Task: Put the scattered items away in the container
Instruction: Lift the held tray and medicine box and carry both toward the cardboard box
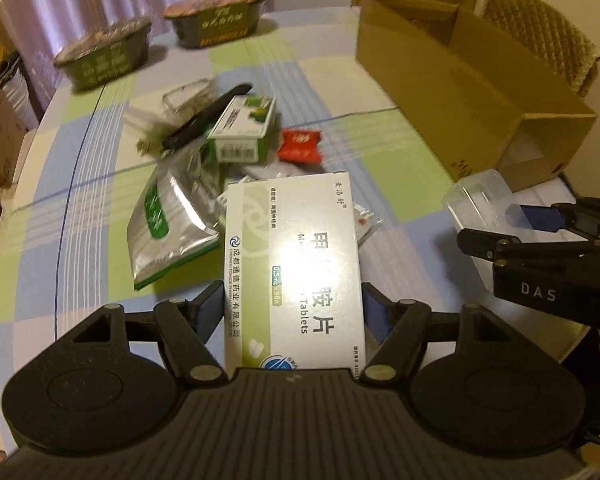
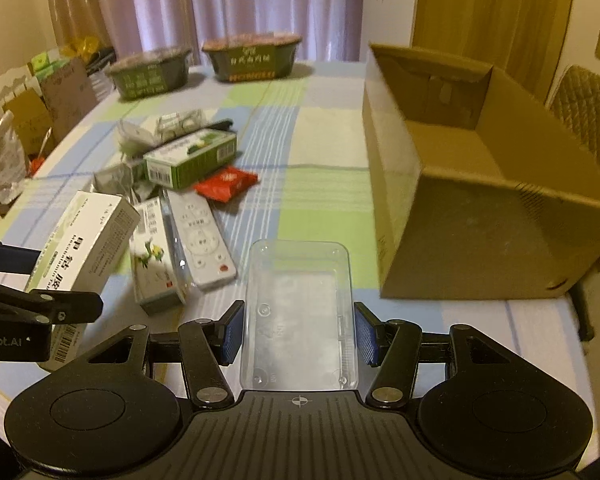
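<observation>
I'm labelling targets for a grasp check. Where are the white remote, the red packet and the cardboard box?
white remote (image 2: 202, 240): right wrist view, on its button face.
red packet (image 2: 226, 184): right wrist view, middle of the wrapper.
cardboard box (image 2: 488, 240): right wrist view, on its near outer wall.

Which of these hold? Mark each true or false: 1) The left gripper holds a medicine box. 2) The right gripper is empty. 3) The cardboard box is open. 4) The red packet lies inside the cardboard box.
1) True: the left gripper has its jaws on the white medicine box.
2) False: the right gripper holds a clear plastic tray.
3) True: the cardboard box is open on top.
4) False: the red packet lies on the tablecloth.
</observation>
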Demonstrator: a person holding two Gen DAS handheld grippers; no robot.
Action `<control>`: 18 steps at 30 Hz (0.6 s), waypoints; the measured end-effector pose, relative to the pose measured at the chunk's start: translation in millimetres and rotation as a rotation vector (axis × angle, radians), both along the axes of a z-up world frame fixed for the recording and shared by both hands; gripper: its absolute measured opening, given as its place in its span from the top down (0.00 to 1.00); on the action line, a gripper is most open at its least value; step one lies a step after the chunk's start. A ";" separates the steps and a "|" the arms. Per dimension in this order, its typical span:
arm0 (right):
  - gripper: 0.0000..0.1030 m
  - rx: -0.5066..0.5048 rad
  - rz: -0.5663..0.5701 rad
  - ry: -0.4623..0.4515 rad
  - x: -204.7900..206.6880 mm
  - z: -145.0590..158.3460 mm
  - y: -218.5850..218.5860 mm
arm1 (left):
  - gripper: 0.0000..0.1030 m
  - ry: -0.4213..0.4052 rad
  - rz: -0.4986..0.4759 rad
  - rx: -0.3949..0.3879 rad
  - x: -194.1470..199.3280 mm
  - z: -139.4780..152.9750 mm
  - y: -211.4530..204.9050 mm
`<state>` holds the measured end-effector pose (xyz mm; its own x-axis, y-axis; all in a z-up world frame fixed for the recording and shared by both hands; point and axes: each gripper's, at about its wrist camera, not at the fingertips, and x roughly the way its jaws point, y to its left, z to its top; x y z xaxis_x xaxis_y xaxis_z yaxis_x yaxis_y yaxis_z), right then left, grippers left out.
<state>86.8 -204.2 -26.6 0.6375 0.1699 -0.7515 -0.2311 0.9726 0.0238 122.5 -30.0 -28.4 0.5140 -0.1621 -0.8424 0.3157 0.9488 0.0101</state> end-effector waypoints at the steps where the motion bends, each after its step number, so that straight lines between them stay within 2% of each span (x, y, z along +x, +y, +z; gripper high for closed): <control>1: 0.44 0.002 -0.006 -0.011 -1.5 6.6 -2.9 | 0.35 -0.009 -0.010 0.000 -0.5 5.5 -4.3; 6: 0.44 0.007 -0.050 -0.096 0.1 49.3 -26.4 | 0.35 -0.054 -0.067 -0.023 5.0 33.2 -32.3; 11: 0.44 0.012 -0.110 -0.178 24.8 90.6 -60.6 | 0.35 -0.101 -0.142 -0.057 20.7 60.1 -77.5; 18: 0.43 -0.013 -0.174 -0.191 75.9 106.5 -117.7 | 0.35 -0.132 -0.224 -0.102 54.3 82.2 -143.2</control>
<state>162.7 -321.9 79.9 0.7867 0.0359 -0.6164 -0.0588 0.9981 -0.0170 176.8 -173.2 53.8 0.5602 -0.3643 -0.7439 0.5198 0.8538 -0.0267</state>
